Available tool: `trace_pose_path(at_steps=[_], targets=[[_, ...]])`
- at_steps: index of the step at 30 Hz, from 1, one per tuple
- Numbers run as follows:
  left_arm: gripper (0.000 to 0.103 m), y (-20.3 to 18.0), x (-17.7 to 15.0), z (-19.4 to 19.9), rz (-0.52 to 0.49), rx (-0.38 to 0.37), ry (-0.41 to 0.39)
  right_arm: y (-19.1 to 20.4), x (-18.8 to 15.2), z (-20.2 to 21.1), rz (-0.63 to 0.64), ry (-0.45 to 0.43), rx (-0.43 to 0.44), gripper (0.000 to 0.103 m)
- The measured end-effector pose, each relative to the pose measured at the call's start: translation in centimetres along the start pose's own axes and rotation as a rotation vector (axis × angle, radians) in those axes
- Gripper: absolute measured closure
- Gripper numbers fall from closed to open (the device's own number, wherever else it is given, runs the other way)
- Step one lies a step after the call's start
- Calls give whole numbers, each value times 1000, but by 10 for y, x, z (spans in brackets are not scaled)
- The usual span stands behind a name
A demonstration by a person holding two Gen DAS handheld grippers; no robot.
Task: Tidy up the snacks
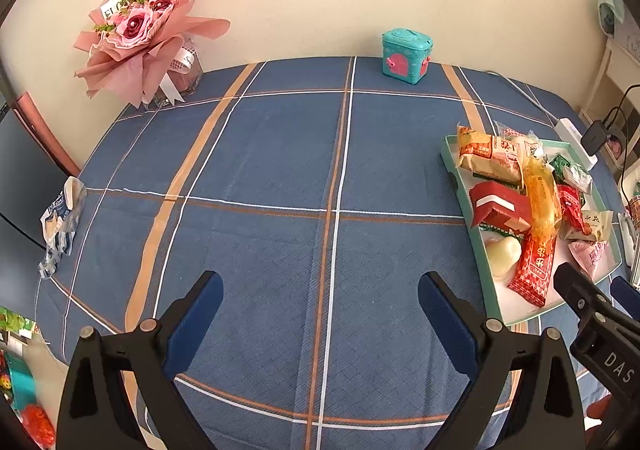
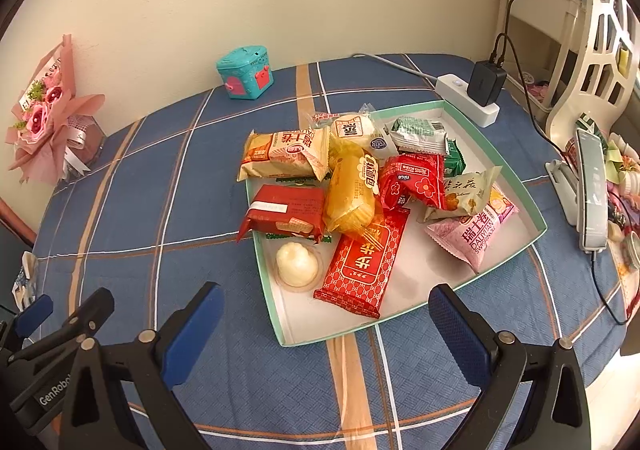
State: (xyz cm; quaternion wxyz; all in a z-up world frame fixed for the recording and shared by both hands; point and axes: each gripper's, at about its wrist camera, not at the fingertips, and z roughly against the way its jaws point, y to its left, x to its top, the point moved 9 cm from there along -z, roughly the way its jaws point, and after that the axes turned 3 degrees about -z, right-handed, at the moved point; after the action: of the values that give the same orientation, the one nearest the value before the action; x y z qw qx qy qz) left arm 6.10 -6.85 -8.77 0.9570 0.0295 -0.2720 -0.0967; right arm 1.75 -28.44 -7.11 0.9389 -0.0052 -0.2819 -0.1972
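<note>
The snacks are piled in a shallow green-rimmed tray (image 2: 472, 118) at the right of the desk (image 1: 280, 170), a yellow cake packet (image 2: 352, 198) on top and a long red wafer pack (image 2: 362, 264) nearest. The right gripper (image 2: 326, 302) hangs just before the tray, jaws wide open and empty. The left gripper (image 1: 320, 290) hovers over bare plaid cloth, jaws equally spread. Far back stand a teal toy box (image 1: 406, 56) and a pink bouquet (image 1: 144, 22).

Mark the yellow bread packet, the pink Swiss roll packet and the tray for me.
yellow bread packet (image 2: 352, 196), right wrist view, middle of the wrapper.
pink Swiss roll packet (image 2: 474, 234), right wrist view, printed front.
tray (image 2: 344, 332), right wrist view, near green rim.
</note>
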Motion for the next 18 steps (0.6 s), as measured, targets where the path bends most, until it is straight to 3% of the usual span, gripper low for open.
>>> trace_pose_path(at_steps=[18], targets=[[5,15,-1,-2,63,8,0,3,-1,-1,20,7,-8,0]])
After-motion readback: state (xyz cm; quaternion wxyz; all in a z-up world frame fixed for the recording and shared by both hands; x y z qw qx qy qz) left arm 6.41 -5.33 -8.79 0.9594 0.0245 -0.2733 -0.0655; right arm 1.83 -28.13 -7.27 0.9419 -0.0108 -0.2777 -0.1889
